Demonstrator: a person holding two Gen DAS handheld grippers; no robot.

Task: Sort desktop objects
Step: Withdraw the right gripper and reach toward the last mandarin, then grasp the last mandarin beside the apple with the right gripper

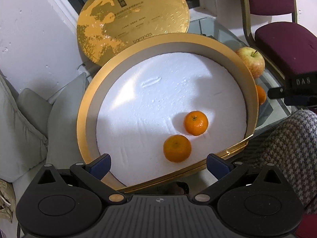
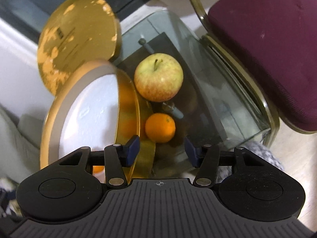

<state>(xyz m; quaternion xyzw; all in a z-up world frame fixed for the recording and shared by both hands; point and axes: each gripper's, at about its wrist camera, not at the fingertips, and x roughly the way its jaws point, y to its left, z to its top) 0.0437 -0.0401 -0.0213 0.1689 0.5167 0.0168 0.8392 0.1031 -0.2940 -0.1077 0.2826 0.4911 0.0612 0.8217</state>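
Two tangerines (image 1: 186, 134) already inside round gold box (image 1: 87, 107); right gripper (image 2: 161, 148) wide open, empty, lined up on outside tangerine (image 2: 160, 128). Left gripper (image 1: 158, 164) open, empty.

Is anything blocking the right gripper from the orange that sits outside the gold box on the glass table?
Nothing visible does. The right gripper is open with the orange just ahead, centred between its fingers. The gold box wall stands close on the orange's left and the apple lies beyond it, neither in the approach line.
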